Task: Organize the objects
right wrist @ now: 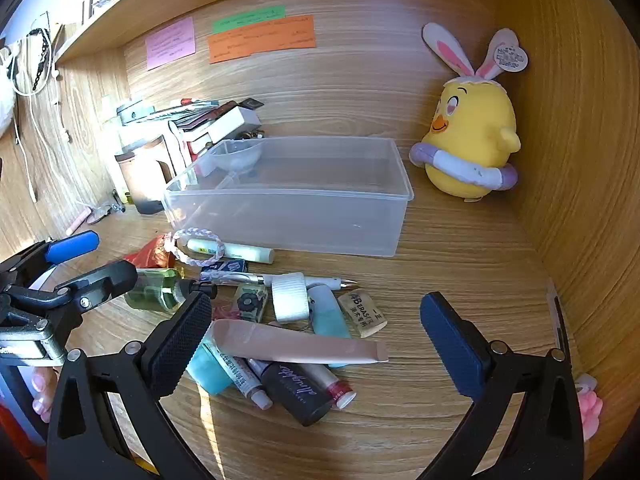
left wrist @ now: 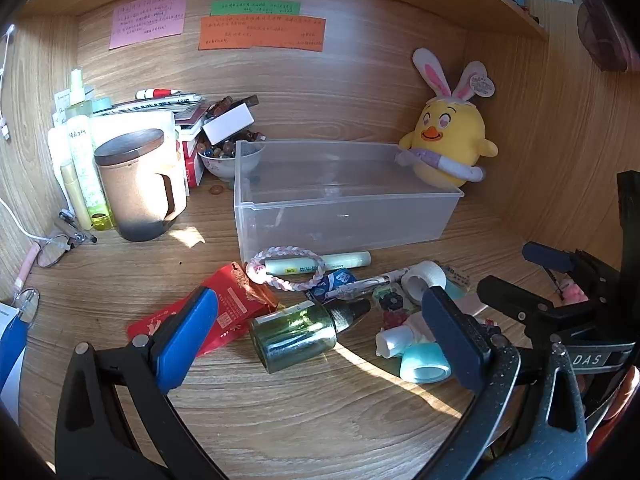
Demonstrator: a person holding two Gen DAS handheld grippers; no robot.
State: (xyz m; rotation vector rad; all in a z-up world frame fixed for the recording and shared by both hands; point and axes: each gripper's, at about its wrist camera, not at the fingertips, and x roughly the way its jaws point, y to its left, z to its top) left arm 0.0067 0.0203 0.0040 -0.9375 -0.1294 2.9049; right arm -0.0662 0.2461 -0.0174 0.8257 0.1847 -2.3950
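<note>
A clear plastic bin stands at the back of the wooden desk. In front of it lies a heap of small items: a green glass bottle, a red packet, a braided bracelet over a pale highlighter, a pen, a white tape roll, an eraser, a pink tube and a black tube. My left gripper hangs open over the bottle. My right gripper hangs open over the tubes and tape. Neither holds anything.
A yellow chick plush sits in the back right corner. At the left stand a lidded jar, a bowl of beads, bottles and stacked boxes. Eyeglasses lie near the left wall. Wooden walls close in both sides.
</note>
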